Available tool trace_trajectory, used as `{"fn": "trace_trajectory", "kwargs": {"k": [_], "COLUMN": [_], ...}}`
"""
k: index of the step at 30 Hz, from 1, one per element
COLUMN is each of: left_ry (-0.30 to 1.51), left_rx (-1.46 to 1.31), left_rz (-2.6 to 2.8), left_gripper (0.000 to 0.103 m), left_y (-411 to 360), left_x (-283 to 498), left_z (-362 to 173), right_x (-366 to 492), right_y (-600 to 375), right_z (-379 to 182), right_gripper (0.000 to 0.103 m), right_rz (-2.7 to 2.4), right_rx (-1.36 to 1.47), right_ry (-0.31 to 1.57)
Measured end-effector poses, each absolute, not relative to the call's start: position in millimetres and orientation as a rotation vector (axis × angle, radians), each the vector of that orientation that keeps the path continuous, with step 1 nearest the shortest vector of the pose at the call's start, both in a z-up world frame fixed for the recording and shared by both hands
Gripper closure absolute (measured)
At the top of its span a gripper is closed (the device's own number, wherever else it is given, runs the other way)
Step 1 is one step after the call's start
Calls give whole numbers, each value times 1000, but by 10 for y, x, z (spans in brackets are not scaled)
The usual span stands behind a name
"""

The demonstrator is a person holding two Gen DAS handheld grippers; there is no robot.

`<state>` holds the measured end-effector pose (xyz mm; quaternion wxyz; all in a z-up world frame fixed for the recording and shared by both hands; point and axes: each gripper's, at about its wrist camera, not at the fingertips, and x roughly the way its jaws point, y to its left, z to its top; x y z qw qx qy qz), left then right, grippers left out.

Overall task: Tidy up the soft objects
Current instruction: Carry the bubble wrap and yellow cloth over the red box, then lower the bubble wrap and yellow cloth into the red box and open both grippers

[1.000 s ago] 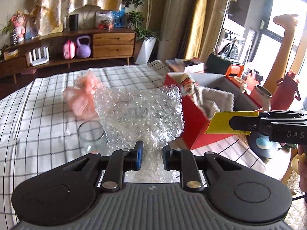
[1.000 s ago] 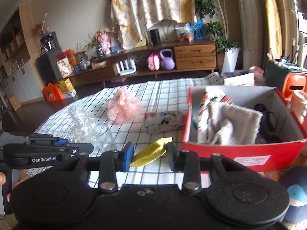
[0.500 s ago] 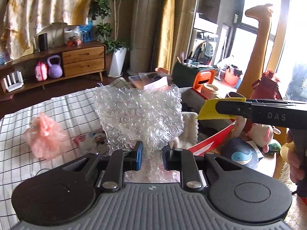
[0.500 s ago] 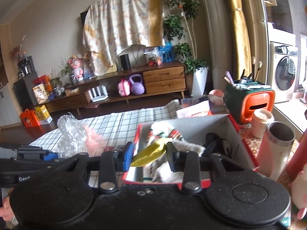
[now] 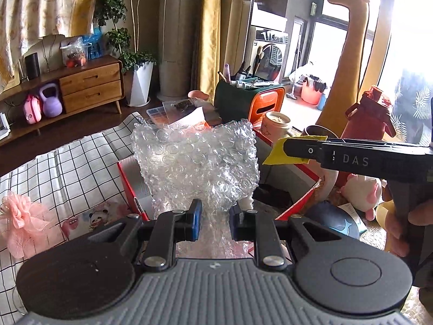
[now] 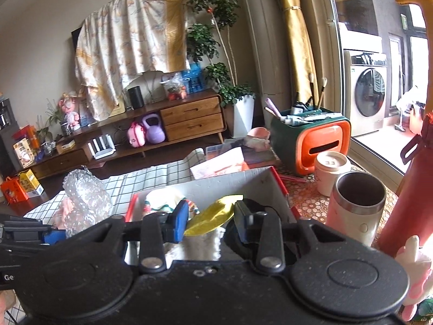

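Checked tablecloth (image 5: pixel 67 162) | red box (image 6: pixel 278 187): towel (image 6: pixel 200 243) | left fingers (image 5: pixel 213 218) pinch bubble wrap (image 5: pixel 194 159) | right fingers (image 6: pixel 211 220) pinch yellow cloth (image 6: pixel 213 214)

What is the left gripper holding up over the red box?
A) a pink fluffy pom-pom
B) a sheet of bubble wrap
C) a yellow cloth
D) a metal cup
B: in the left wrist view, the left gripper has its jaws pinched on the bubble wrap, which stands up in front of the red box.
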<state>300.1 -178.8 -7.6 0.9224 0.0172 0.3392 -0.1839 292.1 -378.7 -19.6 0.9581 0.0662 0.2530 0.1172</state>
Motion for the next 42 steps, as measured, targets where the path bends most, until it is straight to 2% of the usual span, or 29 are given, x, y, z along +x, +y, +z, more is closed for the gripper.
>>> {"fn": "trace_trajectory", "kwargs": {"k": [16, 33, 42], "left_ry": [806, 884, 930], "left_rx": [45, 53, 31], "left_rz": [-358, -356, -365], "left_gripper": [83, 83, 83], "left_y": [-2129, -2191, -2193], "left_x": [3719, 4001, 4087], "left_z": [-521, -853, -954], "right_x": [3509, 3732, 3716], "right_y": [-3897, -3795, -3742], "right_z": [-687, -1107, -1145], "right_gripper": [67, 68, 66], "right_rz": [147, 143, 148], "right_rx": [198, 194, 148], "right_ry": [590, 715, 772]}}
